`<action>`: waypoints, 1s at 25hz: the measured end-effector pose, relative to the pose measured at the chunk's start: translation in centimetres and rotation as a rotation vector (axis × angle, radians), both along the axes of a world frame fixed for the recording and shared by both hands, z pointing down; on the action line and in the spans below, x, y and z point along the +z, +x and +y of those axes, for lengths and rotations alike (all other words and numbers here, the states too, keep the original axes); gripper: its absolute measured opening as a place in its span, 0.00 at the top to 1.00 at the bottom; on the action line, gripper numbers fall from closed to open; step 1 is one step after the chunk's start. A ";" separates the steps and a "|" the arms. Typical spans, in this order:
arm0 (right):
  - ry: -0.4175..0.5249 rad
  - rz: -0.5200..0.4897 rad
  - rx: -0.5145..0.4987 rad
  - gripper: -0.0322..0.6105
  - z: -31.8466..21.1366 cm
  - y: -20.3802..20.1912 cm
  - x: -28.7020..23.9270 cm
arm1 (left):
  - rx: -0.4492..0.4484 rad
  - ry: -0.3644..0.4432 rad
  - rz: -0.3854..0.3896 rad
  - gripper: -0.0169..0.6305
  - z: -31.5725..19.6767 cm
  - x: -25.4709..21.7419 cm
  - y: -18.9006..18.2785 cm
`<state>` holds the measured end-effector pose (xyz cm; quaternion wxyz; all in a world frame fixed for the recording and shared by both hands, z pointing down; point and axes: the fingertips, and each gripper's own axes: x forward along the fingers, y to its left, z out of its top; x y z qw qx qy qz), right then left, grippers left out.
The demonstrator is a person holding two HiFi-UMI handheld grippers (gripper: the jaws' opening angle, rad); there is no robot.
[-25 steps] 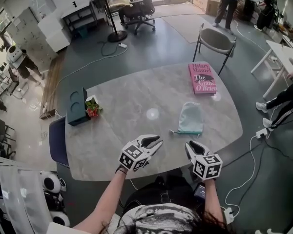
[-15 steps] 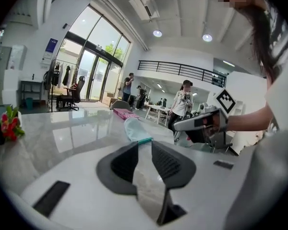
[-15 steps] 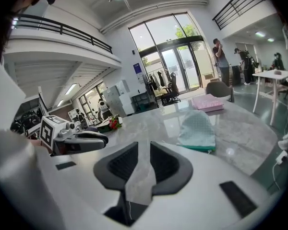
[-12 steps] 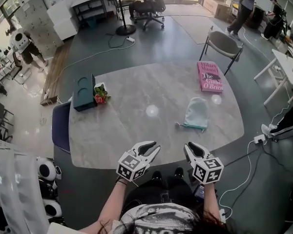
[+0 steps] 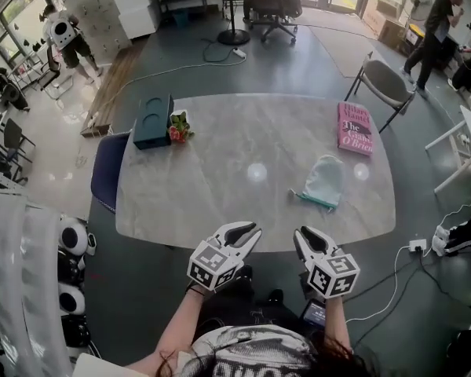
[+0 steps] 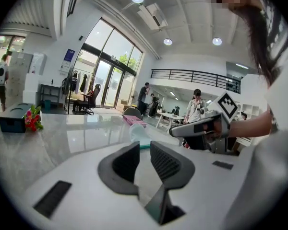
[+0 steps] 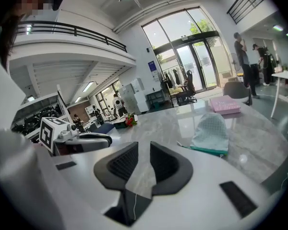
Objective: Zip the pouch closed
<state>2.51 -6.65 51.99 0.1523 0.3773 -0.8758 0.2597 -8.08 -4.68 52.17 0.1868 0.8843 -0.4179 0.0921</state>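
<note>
A pale mint pouch [image 5: 323, 181] lies flat on the marble table [image 5: 220, 187], right of centre, with a teal zip edge along its near side. The same pouch [image 6: 140, 135] shows beyond the left jaws, and the pouch [image 7: 211, 131] lies ahead and to the right of the right jaws. My left gripper [image 5: 247, 232] hovers off the table's near edge; its jaws are closing with nothing between them. My right gripper [image 5: 304, 238] hangs beside it, open and empty, short of the pouch. Neither one touches the pouch.
A pink book [image 5: 355, 126] lies at the table's far right. A dark teal box [image 5: 152, 121] with a small bunch of flowers [image 5: 178, 126] stands at the far left. A grey chair [image 5: 385, 81] is behind the table and a blue seat [image 5: 108, 167] at its left. People stand further off.
Both grippers have drawn back from above the table's near edge toward the person and now hang off the table. The pouch has stayed where it was.
</note>
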 end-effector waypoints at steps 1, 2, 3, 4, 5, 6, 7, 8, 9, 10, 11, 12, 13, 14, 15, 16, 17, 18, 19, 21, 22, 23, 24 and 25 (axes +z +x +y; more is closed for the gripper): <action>0.001 -0.004 -0.011 0.83 0.3 0.3 -0.2 | -0.014 0.001 0.006 0.86 0.4 -0.3 0.5; 0.003 -0.008 -0.021 0.84 0.6 0.6 -0.5 | -0.026 0.002 0.013 0.86 0.9 -0.6 1.1; 0.008 -0.011 -0.030 0.86 0.8 0.9 -0.8 | -0.036 0.002 0.020 0.87 1.3 -0.9 1.8; 0.014 -0.014 -0.039 0.88 1.1 1.2 -1.1 | -0.044 0.003 0.027 0.87 1.7 -1.1 2.4; 0.019 -0.017 -0.049 0.89 1.3 1.5 -1.4 | -0.054 0.003 0.031 0.87 2.1 -1.3 3.0; 0.023 -0.022 -0.062 0.90 1.7 1.6 -1.6 | -0.065 0.004 0.031 0.88 2.6 -1.4 3.4; 0.026 -0.027 -0.076 0.90 2.0 1.7 -1.8 | -0.079 0.004 0.030 0.88 3.0 -1.5 3.8; 0.028 -0.030 -0.090 0.90 2.4 1.7 -1.9 | -0.094 0.004 0.030 0.89 3.4 -1.6 4.0; 0.031 -0.032 -0.103 0.91 2.8 1.8 -2.0 | -0.107 0.004 0.030 0.89 3.9 -1.7 4.2; 0.034 -0.032 -0.113 0.92 3.2 1.9 -2.0 | -0.119 0.004 0.032 0.90 4.3 -1.8 4.5; 0.037 -0.030 -0.122 0.93 3.6 2.1 -2.1 | -0.130 0.006 0.034 0.90 4.8 -1.9 4.7; 0.041 -0.028 -0.131 0.95 4.0 2.2 -2.0 | -0.140 0.008 0.034 0.91 5.3 -2.0 4.8; 0.044 -0.028 -0.139 0.96 4.5 2.4 -2.1 | -0.149 0.010 0.031 0.91 5.8 -2.1 5.0; 0.048 -0.030 -0.148 0.96 4.9 2.6 -2.1 | -0.157 0.013 0.027 0.92 6.3 -2.1 5.2; 0.051 -0.033 -0.158 0.96 5.3 2.7 -2.2 | -0.164 0.016 0.022 0.92 6.7 -2.2 5.4; 0.054 -0.037 -0.167 0.96 5.7 2.9 -2.3 | -0.171 0.018 0.019 0.93 7.2 -2.3 5.6; 0.056 -0.040 -0.175 0.96 6.1 3.1 -2.3 | -0.177 0.019 0.019 0.93 7.6 -2.4 5.8; 0.060 -0.043 -0.182 0.97 6.4 3.3 -2.4 | -0.184 0.020 0.019 0.94 8.0 -2.4 6.1; 0.065 -0.045 -0.189 0.97 6.7 3.5 -2.4 | -0.190 0.020 0.021 0.94 8.3 -2.4 6.3; 0.077 -0.047 -0.200 0.97 7.2 4.0 -2.6 | -0.197 0.021 0.020 0.95 8.8 -2.6 6.9; 0.085 -0.048 -0.205 0.97 7.4 4.3 -2.7 | -0.198 0.023 0.017 0.95 9.0 -2.7 7.3; 0.092 -0.049 -0.210 0.97 7.6 4.6 -2.9 | -0.198 0.026 0.016 0.95 9.2 -2.8 7.6; 0.098 -0.049 -0.214 0.97 7.8 4.9 -3.0 | -0.197 0.029 0.015 0.95 9.4 -2.9 8.0; 0.104 -0.050 -0.218 0.97 8.0 5.1 -3.1 | -0.196 0.032 0.015 0.95 9.6 -3.1 8.4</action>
